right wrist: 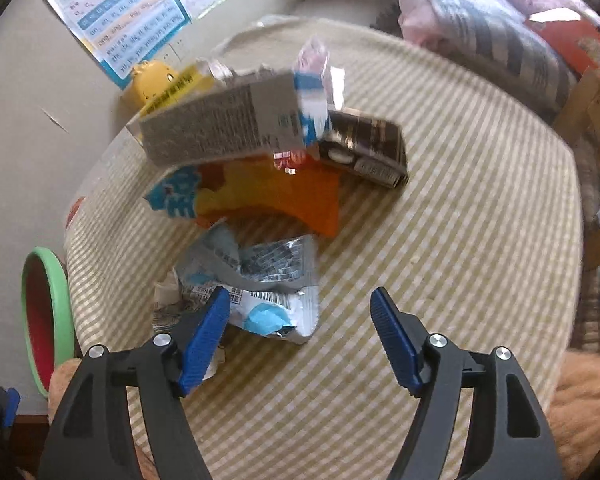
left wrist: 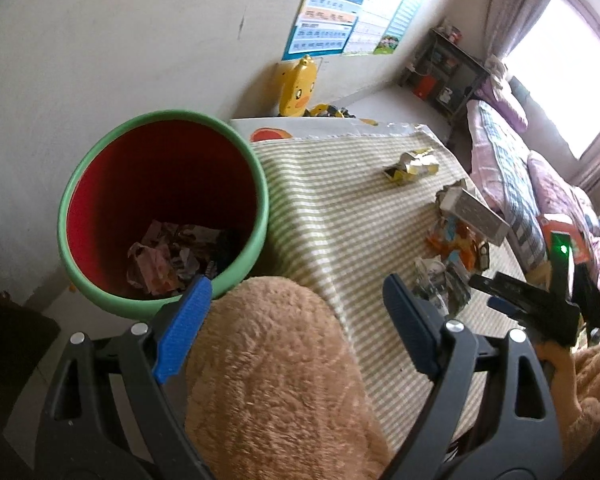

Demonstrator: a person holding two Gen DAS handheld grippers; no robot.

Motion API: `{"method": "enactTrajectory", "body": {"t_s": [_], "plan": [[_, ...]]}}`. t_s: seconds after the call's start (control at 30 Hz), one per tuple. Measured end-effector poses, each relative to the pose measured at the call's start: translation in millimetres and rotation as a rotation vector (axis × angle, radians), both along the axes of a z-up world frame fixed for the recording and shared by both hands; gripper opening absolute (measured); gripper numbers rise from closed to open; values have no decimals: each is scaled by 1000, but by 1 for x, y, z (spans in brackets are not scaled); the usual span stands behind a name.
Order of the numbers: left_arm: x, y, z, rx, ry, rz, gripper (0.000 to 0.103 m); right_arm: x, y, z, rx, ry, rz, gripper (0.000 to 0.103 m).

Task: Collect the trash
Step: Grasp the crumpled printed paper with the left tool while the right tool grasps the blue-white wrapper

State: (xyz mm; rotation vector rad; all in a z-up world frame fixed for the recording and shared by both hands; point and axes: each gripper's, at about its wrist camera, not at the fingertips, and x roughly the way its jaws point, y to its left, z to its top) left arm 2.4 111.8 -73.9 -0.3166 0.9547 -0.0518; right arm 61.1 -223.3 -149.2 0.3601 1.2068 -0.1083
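A green bin with a red inside [left wrist: 162,204] stands beside the striped table and holds crumpled wrappers [left wrist: 168,258]. My left gripper [left wrist: 296,300] is open and empty, near the bin's rim, over a tan plush sleeve [left wrist: 276,372]. My right gripper [right wrist: 300,320] is open and empty, just short of a silver and blue wrapper [right wrist: 260,292]. Behind it lie an orange wrapper [right wrist: 276,196], a grey carton [right wrist: 224,124] and a dark box [right wrist: 364,148]. A yellow foil wrapper [left wrist: 412,164] lies farther back. The right gripper also shows in the left wrist view [left wrist: 532,308].
The table has a green striped cloth [right wrist: 440,240]. A yellow duck toy [left wrist: 298,88] stands at the wall behind it. A bed with pink bedding [left wrist: 512,152] runs along the right. The bin's rim shows in the right wrist view [right wrist: 58,280]. A wooden chair [right wrist: 596,120] is at the right.
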Motion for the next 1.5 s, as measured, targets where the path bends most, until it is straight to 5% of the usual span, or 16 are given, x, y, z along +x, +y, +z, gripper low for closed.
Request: {"method": "enactTrajectory", "body": {"t_s": [0.37,0.43,0.47,0.53,0.6,0.9,1.0,1.1,1.13,1.27,1.37,1.5], "plan": [[11,-66,-5,88,61,-141,85,14,-1,-20,14,-21,62,75],[16,-80,-9,103,67,-168,85,15,-4,-28,22,13,71,71],[20,-85,-11,105,74,-175,85,13,-9,-28,65,0,46,49],[27,-99,-17,95,91,-201,85,13,-14,-25,117,-6,33,41],[32,-115,-21,101,84,-230,85,10,-22,-16,138,-32,15,16],[56,-167,-41,58,105,-312,85,-32,-32,59,141,-151,32,9],[60,-174,-48,74,131,-304,85,-30,-28,58,106,-150,61,10],[68,-179,-56,92,147,-280,84,-24,-38,40,240,-109,11,10],[74,-182,-62,88,162,-272,82,-23,-41,35,312,-104,-4,10],[86,-196,-78,88,203,-290,74,-24,-43,39,252,-145,-5,10],[91,-209,-83,65,194,-318,72,-27,-58,36,320,-170,-61,10],[87,-219,-76,46,165,-377,41,-26,-56,38,317,-193,-50,11]]}}
